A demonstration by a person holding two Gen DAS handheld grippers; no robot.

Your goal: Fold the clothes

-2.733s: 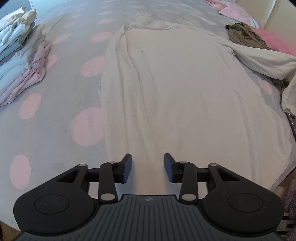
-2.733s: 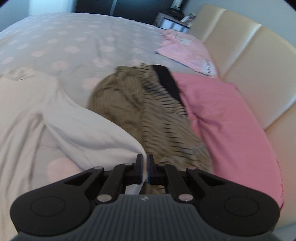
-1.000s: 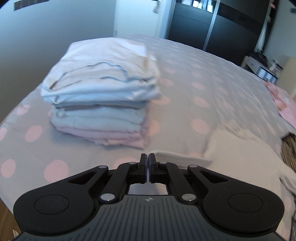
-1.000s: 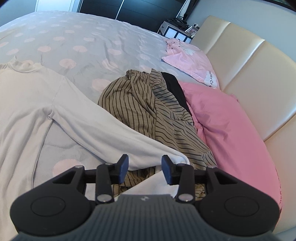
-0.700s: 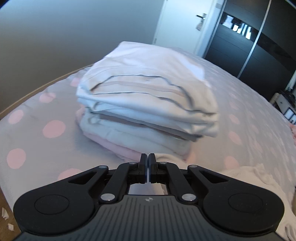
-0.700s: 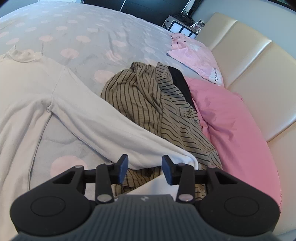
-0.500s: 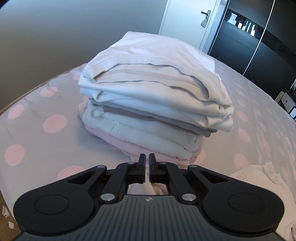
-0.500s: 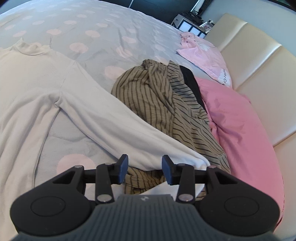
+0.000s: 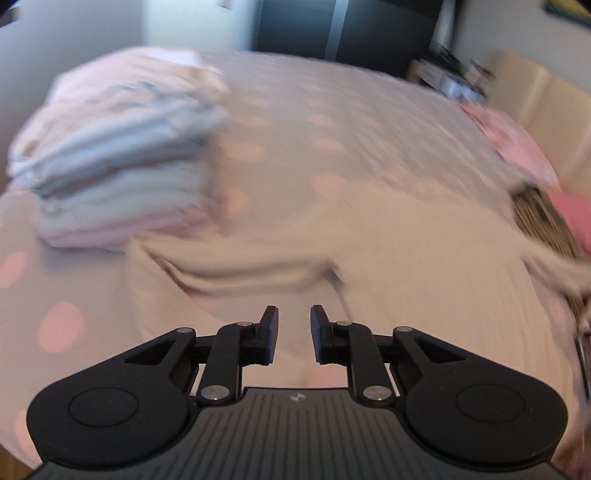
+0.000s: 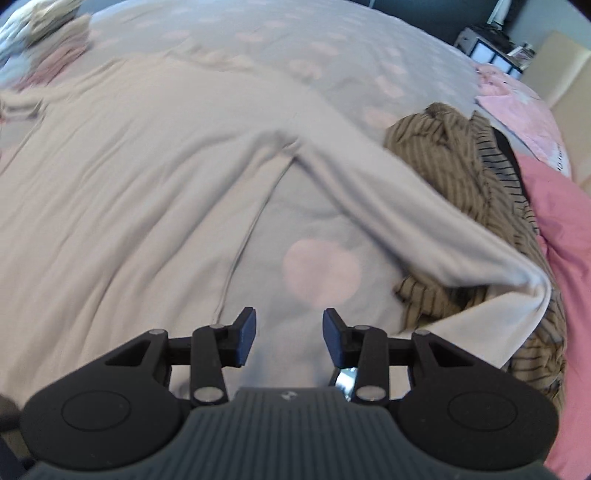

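A cream long-sleeved top [image 10: 122,158] lies spread flat on the grey bedspread with pink dots [image 10: 317,273]. Its right sleeve [image 10: 436,221] runs out over a striped brown garment [image 10: 454,155]. In the blurred left wrist view the same cream top [image 9: 388,258] fills the middle, its left sleeve [image 9: 240,266] lying towards the folded stack [image 9: 122,155]. My left gripper [image 9: 293,334] hangs above the top, its jaws opening with nothing between them. My right gripper [image 10: 289,334] stands open over bare bedspread beside the top's side seam, holding nothing.
A tall stack of folded pale clothes sits at the bed's left. A pink pillow [image 10: 557,236] and a lighter pink cloth [image 10: 517,107] lie by the cream headboard [image 10: 554,70] on the right. A dark wardrobe [image 9: 343,29] stands behind the bed.
My left gripper has let go of the sleeve, its jaws have parted, and it has swung right and down from the stack. My right gripper moved left and lower over the bedspread.
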